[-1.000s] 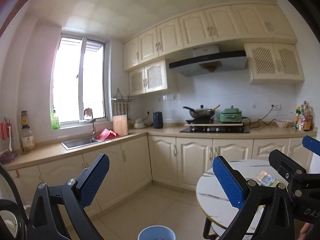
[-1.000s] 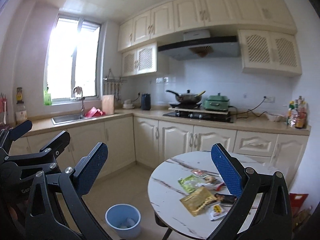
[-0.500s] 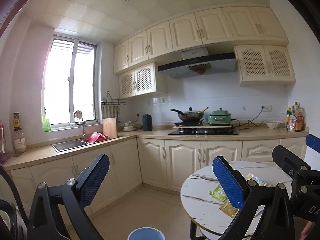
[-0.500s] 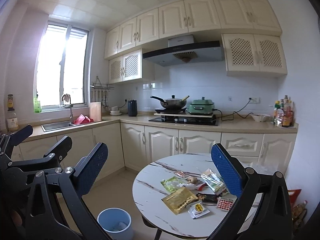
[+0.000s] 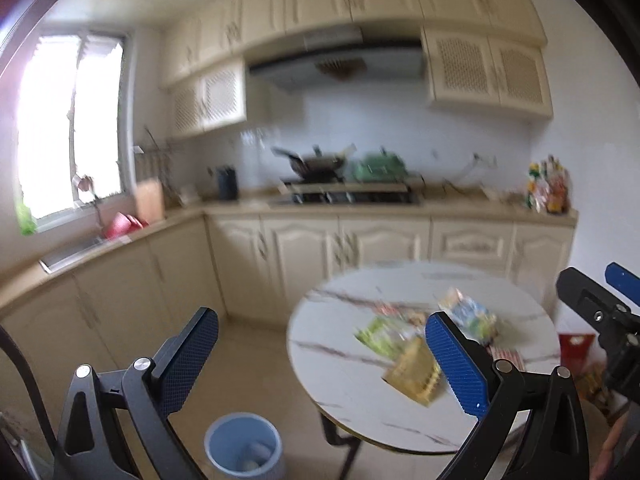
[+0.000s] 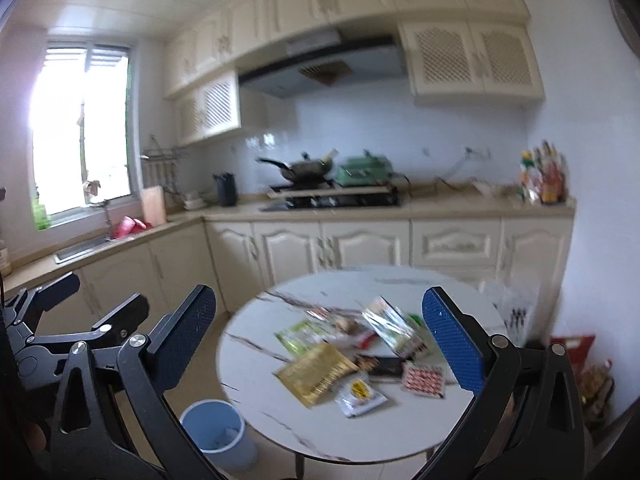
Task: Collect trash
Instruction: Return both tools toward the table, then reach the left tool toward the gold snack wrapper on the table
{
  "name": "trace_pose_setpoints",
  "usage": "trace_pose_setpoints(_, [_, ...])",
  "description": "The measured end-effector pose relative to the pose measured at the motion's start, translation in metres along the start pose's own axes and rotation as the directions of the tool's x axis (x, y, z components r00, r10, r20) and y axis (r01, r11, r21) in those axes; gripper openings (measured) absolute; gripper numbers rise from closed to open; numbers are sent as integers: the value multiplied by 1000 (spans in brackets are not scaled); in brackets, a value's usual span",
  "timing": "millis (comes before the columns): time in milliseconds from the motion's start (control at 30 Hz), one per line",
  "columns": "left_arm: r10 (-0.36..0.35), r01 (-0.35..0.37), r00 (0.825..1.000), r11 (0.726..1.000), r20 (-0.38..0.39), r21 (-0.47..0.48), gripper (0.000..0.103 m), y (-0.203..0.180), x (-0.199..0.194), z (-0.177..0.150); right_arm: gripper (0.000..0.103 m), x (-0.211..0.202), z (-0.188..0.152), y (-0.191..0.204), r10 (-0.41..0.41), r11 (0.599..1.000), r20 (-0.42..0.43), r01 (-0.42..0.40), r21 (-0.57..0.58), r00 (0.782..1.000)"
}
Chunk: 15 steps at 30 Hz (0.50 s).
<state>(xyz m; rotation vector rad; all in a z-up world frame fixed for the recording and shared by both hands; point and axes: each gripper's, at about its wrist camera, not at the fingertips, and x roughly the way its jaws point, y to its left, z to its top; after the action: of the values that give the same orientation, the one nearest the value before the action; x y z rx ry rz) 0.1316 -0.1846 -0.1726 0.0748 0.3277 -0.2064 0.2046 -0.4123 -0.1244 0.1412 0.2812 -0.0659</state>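
Both views smeared with blur. Left gripper (image 5: 322,356) spread wide, gripping nothing, held above the floor at 9 o'clock of the round marble table (image 6: 280,412). Right gripper (image 6: 320,346) likewise wide and empty, aimed over the tabletop. Wrappers heaped at centre: gold packet (image 6: 316,372), green packet (image 6: 298,336), silver bag (image 6: 394,332), red-dotted packet (image 6: 424,378). Blue bin (image 6: 218,436) standing on the floor at 8 o'clock of the table

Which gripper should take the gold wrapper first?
Right, probably. The gold wrapper lies between the open right gripper fingers; in the left view it sits off-centre, partly hidden by the left gripper finger.
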Motion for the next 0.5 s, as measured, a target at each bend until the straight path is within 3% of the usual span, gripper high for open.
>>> trace_pose_setpoints(100, [-71,72,993,997,-90,10,102,-5,37,-2,103,23,-16,-27,-36,999,-74,39,34,997])
trace_pose_setpoints(200, [-139,142,971,990,-196,0,102,-10,78,2,103,49,-38,-56,-43,993,-171,61,101,984])
trace_pose_setpoints(400, [-162,175,924,984,-345,7,102,-22,153,7,103,95,-76,-93,-62,983,-310,111,143,949])
trace_pose_setpoints(500, [-182,193,893,981,-411,-15,102,-26,191,9,103,115,-89,-98,-62,983,-359,120,141,931])
